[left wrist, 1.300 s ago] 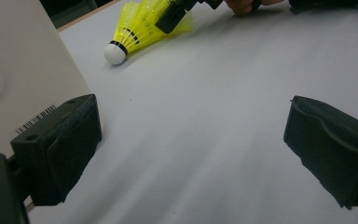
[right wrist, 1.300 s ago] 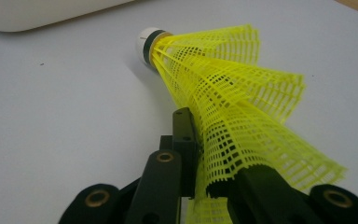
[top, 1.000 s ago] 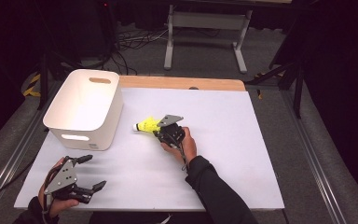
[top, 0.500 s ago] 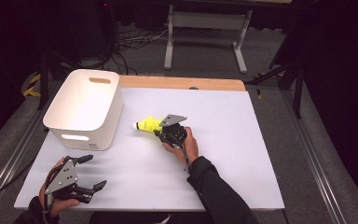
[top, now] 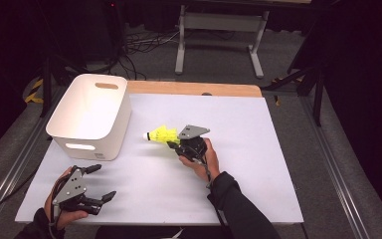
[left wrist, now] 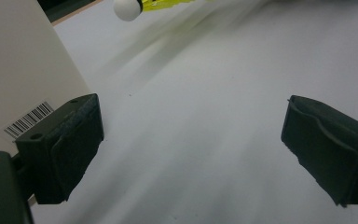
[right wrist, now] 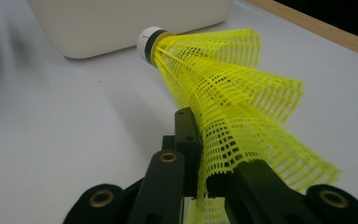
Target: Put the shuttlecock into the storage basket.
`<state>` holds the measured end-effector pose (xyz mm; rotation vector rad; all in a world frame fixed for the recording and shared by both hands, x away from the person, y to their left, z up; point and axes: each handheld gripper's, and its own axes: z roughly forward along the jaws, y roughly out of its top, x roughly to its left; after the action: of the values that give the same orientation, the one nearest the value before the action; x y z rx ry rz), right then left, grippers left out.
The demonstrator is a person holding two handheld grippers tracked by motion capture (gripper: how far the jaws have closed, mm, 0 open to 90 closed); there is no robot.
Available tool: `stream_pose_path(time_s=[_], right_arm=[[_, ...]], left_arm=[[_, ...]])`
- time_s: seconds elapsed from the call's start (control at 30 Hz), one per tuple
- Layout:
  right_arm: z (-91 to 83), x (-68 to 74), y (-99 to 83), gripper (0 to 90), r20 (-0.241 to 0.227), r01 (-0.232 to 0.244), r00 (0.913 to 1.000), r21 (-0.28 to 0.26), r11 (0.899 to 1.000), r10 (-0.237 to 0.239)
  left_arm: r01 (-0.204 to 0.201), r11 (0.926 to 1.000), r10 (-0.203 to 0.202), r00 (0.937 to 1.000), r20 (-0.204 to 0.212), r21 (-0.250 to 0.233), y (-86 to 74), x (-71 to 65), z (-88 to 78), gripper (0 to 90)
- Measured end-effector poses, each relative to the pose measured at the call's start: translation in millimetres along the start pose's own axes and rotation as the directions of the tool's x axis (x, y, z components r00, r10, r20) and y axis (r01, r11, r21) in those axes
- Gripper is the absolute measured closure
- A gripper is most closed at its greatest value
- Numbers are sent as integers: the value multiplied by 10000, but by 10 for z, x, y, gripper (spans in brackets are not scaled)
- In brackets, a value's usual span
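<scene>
A yellow shuttlecock [top: 161, 134] with a white cork tip is held above the white table, cork pointing left toward the bin. My right gripper [top: 175, 144] is shut on the yellow mesh skirt [right wrist: 233, 126], which is crumpled between the black jaws; the cork [right wrist: 148, 42] points away from the camera. My left gripper [top: 98, 181] rests near the table's front left corner with its jaws wide apart and nothing between them. In the left gripper view the pads [left wrist: 70, 140] frame bare table, with the shuttlecock's cork [left wrist: 127, 8] at the top edge.
A white plastic bin [top: 87, 114] with handle slots stands at the back left of the white table [top: 258, 164]; its wall [left wrist: 18, 70] carries a barcode label close to my left gripper. A wooden strip [top: 194, 88] runs along the table's far edge.
My right gripper has lifted slightly and carried the shuttlecock a little to the left, toward the bin. The left gripper has stayed where it was.
</scene>
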<state>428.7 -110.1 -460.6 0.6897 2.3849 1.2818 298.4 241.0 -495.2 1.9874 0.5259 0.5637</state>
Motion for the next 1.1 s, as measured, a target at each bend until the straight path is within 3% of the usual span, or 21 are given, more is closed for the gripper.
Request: stream_pose_path(time_s=[0.27,0.43,0.7,1.1], right_arm=[[-200,59,-71,876,-156,285,9995,-157,9995,-287],[-351,95,-66,876,-290,538,9981,-272,9982,-545],[-533,174,-64,876,-564,913,9941,-287,9954,-928],[-531,302,-45,873,-842,1731,9818,294,9845,-1701]], left_arm=[[-42,9999,42,10000,21,116,121,9,174,110],[-503,9983,501,9987,85,305,276,-2,354,128],[-772,9965,765,9968,223,324,552,35,657,168],[-810,9951,745,9912,1096,561,814,47,1028,261]])
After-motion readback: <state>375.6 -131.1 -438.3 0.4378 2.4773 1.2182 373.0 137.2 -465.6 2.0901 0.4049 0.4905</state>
